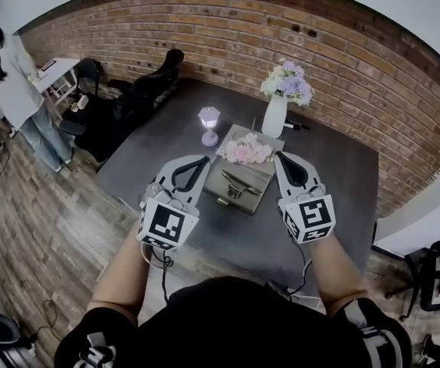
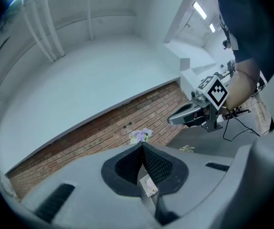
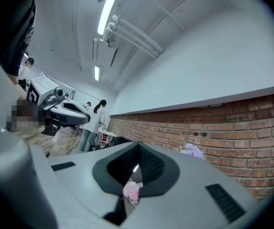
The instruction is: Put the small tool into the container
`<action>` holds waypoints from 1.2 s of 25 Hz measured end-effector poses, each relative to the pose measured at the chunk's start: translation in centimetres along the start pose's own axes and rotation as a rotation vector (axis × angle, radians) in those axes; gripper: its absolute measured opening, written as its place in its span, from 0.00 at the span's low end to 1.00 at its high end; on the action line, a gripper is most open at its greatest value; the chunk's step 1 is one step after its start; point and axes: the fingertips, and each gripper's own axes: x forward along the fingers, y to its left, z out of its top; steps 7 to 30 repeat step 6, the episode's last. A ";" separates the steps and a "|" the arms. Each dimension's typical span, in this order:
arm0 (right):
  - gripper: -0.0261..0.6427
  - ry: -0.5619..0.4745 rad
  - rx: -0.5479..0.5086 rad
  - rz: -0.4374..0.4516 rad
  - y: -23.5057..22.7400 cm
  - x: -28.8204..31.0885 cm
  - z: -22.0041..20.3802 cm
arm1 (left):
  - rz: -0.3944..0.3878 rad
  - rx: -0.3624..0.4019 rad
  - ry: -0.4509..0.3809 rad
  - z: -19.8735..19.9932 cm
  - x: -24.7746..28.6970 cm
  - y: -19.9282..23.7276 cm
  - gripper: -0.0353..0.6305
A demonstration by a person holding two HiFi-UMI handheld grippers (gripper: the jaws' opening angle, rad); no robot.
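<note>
My left hand-held gripper [image 1: 201,162] and right hand-held gripper [image 1: 281,158], shut and empty, flank the container [image 1: 239,196]; jaws must open first.

Dark table [image 1: 341,181] bears vase [image 1: 274,116] (white), lamp [image 1: 208,126], olive box [image 1: 239,192].

Far side of box [image 1: 224,186] blocked: flowers [image 1: 244,152], lamp [image 1: 208,121], vase [image 1: 274,116] (pen [image 1: 295,126] just right of vase). Open table [image 1: 344,190] at right and along near edge.

The table [image 1: 335,182] looks matt, the brick wall [image 1: 205,29] rough, the vase [image 1: 274,117] glossy, the floor [image 1: 44,221] wooden.
</note>
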 end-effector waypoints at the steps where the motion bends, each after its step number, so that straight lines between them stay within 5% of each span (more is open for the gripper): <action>1: 0.03 -0.001 -0.002 0.000 0.0 0.0 0.1 | 0.002 0.001 -0.001 0.0 -0.1 0.1 0.07; 30: 0.03 0.000 0.000 0.000 0.5 0.2 0.4 | 0.015 0.002 -0.001 0.0 -0.8 1.3 0.07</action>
